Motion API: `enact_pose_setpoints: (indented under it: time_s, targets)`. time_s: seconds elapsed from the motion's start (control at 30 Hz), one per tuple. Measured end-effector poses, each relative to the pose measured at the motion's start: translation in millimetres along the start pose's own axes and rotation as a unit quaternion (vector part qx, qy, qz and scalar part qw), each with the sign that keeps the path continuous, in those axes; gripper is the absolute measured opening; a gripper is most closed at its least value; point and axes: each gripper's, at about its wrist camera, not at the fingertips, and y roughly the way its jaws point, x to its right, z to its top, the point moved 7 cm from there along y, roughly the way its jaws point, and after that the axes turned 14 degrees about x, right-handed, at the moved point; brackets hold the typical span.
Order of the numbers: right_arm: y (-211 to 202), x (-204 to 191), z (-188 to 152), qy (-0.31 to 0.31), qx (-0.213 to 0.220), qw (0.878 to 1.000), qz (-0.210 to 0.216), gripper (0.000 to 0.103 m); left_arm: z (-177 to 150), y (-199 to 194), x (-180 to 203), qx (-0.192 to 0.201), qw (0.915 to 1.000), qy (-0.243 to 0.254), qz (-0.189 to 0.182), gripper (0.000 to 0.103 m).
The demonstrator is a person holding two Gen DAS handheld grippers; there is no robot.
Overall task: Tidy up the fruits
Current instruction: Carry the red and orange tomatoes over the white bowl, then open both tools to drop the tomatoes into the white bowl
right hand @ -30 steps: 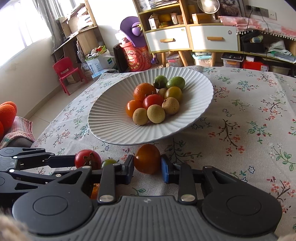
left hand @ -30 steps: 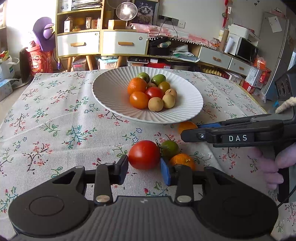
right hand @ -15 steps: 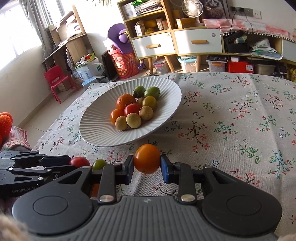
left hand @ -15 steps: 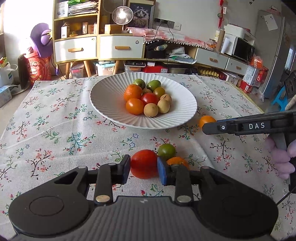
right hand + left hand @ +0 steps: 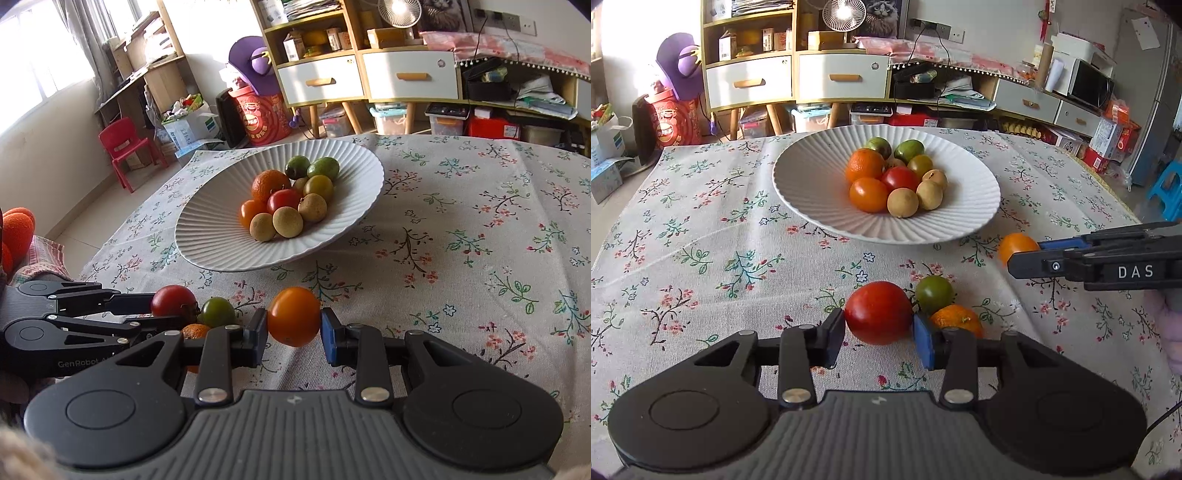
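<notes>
Gripping an orange tomato (image 5: 294, 316) above the bench (image 5: 480, 229), the right gripper (image 5: 294, 334) is clamped; the left gripper (image 5: 879, 338), just opening, brackets a red tomato (image 5: 878, 312).

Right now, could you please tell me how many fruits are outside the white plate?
4: red tomato between the left gripper fingers, green tomato and mandarin beside it, orange tomato in the right gripper.

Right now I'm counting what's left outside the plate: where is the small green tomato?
The green tomato lies on the tablecloth in front of the plate, beside the red tomato and just behind the orange citrus, right of centre in the left wrist view.
</notes>
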Motion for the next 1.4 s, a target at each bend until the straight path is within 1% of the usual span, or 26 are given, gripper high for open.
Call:
enact_pose_setpoints:
  time_s: [0.13, 0.23, 0.37, 0.5, 0.6, 0.8, 0.97, 1.07, 1.13, 1.27, 1.4]
  targets:
    - [-2.1, 0.0, 3.1, 0.000, 0.004, 1.000, 0.001, 0.027, 2.4, -6.2, -2.8, 0.004, 1.0000, -0.009, 0.002, 0.034]
    - [-3.3, 0.6, 5.9, 0.001, 0.007, 1.000, 0.000, 0.027, 7.3, -14.0, -2.7, 0.014, 0.9998, -0.010, -0.001, 0.034]
    - [-5.1, -0.6, 12.9, -0.001, 0.018, 1.000, 0.000, 0.027, 20.5, -22.0, -1.0, 0.029, 0.9994, -0.020, -0.007, 0.034]
    - [-4.1, -1.3, 26.5, -0.004, 0.036, 0.999, 0.003, 0.027, 39.2, -21.7, 0.7, 0.048, 0.9984, -0.030, -0.005, 0.034]
    - [0.3, -1.1, 34.7, -0.010, 0.050, 0.999, 0.004, 0.027, 48.3, -15.6, 3.7, 0.054, 0.9981, -0.028, -0.002, 0.034]
    - [12.2, 5.0, 43.5, -0.031, 0.063, 0.998, -0.002, 0.027, 60.6, 11.0, 1.0, 0.043, 0.9989, -0.010, 0.015, 0.034]
    - [24.0, 9.7, 46.6, -0.049, 0.058, 0.997, -0.002, 0.027, 68.2, 32.8, -12.8, 0.038, 0.9985, 0.009, 0.039, 0.034]
    - [29.3, 14.2, 48.1, -0.055, 0.056, 0.997, -0.006, 0.028, 73.7, 44.4, -22.2, 0.039, 0.9981, 0.014, 0.045, 0.034]
    - [32.6, 16.4, 49.5, -0.059, 0.056, 0.997, -0.008, 0.028, 77.7, 51.4, -29.0, 0.040, 0.9983, 0.002, 0.043, 0.034]
    - [39.8, 20.3, 54.1, -0.072, 0.056, 0.996, -0.008, 0.028, 87.3, 66.2, -41.9, 0.043, 0.9979, -0.039, 0.028, 0.034]
    - [46.9, 25.7, 56.5, -0.077, 0.053, 0.996, -0.010, 0.028, 97.3, 80.1, -48.6, 0.045, 0.9964, -0.070, 0.015, 0.034]
